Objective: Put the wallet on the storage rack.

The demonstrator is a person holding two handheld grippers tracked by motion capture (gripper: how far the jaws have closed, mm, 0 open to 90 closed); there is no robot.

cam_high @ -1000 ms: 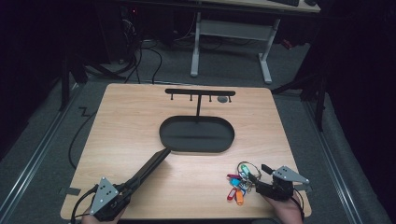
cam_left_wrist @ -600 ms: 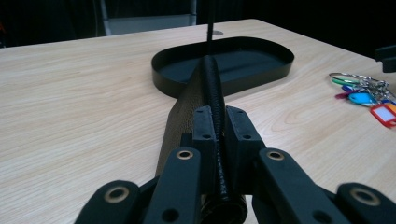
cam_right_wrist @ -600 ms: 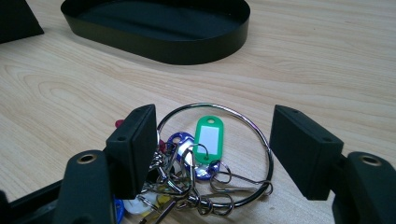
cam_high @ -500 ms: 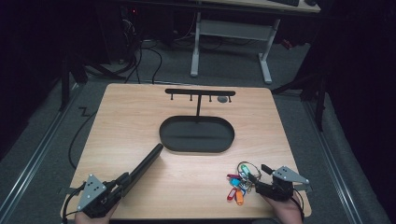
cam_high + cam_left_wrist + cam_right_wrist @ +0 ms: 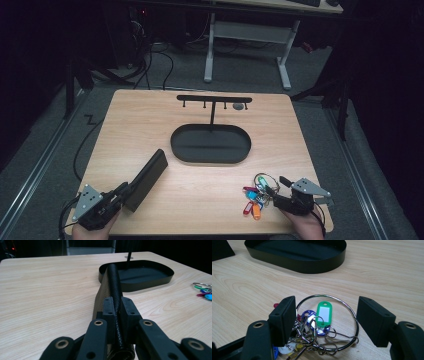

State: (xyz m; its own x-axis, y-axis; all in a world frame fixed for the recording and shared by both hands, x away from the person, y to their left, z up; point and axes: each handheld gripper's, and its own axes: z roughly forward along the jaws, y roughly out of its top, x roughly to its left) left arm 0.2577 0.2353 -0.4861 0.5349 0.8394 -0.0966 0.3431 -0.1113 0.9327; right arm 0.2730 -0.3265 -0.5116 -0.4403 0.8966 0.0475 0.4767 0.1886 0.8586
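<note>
At the near left corner of the bench (image 5: 140,125), the left tongs (image 5: 121,192) are seen pinching a flat black leather-textured case (image 5: 147,178) by its near end, the jaws pressed against both faces; the case is held on edge and reaches toward the black oval tray (image 5: 210,144) at mid-bench. A post with a hooked crossbar (image 5: 214,98) is set in the tray. Further right, a bunch of keys with coloured tags (image 5: 255,196) is laid on the wood near the front edge. The right tongs (image 5: 276,189) are spread wide around its large metal ring (image 5: 327,322), gripping nothing
</note>
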